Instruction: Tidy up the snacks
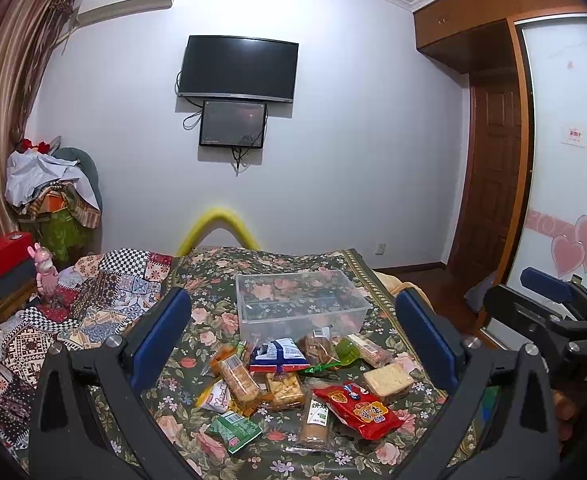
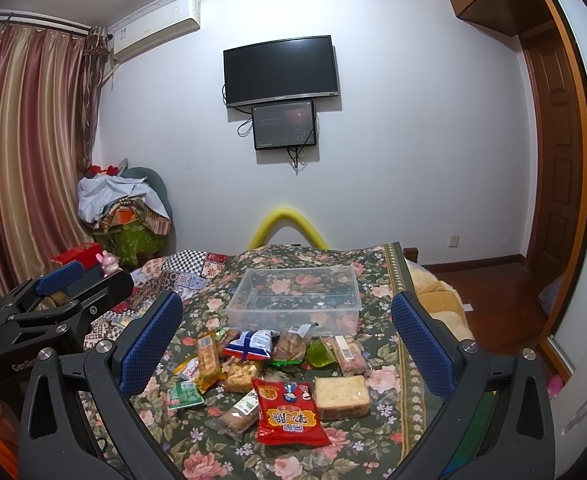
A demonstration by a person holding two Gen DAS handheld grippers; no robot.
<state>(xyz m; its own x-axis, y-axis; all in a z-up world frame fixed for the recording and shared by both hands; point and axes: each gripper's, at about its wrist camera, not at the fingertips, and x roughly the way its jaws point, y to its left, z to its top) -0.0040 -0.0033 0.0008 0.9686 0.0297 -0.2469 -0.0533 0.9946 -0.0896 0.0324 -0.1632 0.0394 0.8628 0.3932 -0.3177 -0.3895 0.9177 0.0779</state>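
I am holding both the left gripper (image 1: 293, 336) and right gripper (image 2: 287, 340) spread, empty, above the snacks (image 2: 277, 372) lying near the far clear box (image 2: 293, 292). Packets seem light, crinkly, slippery; I am favouring sealed edges.

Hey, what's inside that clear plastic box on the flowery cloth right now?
Nothing: the clear plastic box holds no snacks. Only the floral cloth shows through its floor and walls. The snack packets all lie outside, in front of it. No part of its inside is covered.
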